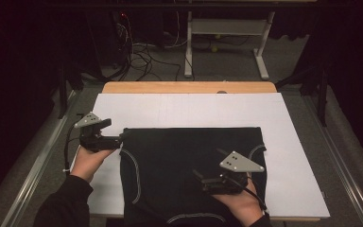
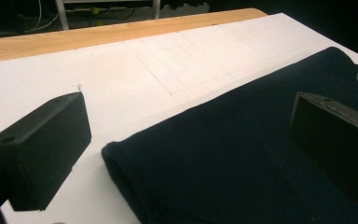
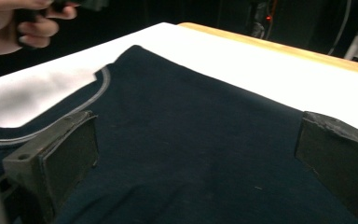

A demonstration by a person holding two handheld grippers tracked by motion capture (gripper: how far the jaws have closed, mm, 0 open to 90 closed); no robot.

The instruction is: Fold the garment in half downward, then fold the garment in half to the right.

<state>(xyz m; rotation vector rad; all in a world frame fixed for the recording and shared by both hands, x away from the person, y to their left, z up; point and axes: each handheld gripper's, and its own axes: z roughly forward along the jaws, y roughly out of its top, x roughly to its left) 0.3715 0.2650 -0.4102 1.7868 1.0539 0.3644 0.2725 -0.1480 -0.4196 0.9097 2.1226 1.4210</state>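
A dark navy garment with pale piping lies folded flat on the white sheet, reaching to the near table edge. My left gripper is at the garment's far left corner, open. In the left gripper view the rounded fold corner lies between the wide-apart jaws of the left gripper. My right gripper hovers low over the garment's near middle, open. In the right gripper view its jaws straddle flat cloth, right gripper, with a curved piped seam to the left.
The white sheet covers a wooden table whose bare edge shows at the back. Beyond it are floor cables and a white desk frame. Metal rails run along both sides. The person's other hand appears top left in the right gripper view.
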